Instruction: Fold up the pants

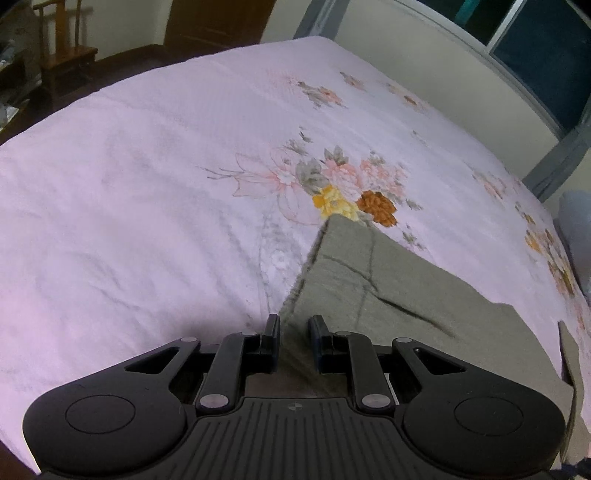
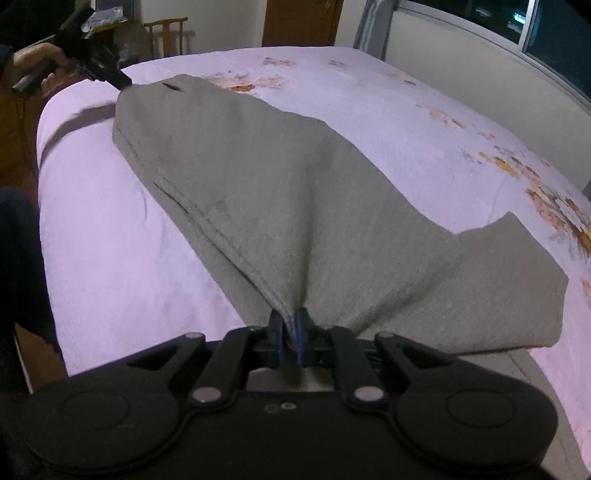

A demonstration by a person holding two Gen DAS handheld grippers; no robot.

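Note:
Grey-green pants lie stretched across a pink floral bedspread. My right gripper is shut on a bunched edge of the pants at the near end. My left gripper has its jaws a small gap apart with pants fabric between them; in the right wrist view it sits at the pants' far corner, which looks lifted. A loose flap of the pants folds out to the right.
The bedspread covers a wide bed. A wooden chair stands past the far left edge. A grey bed frame and a dark window run along the right side. A wooden door is behind.

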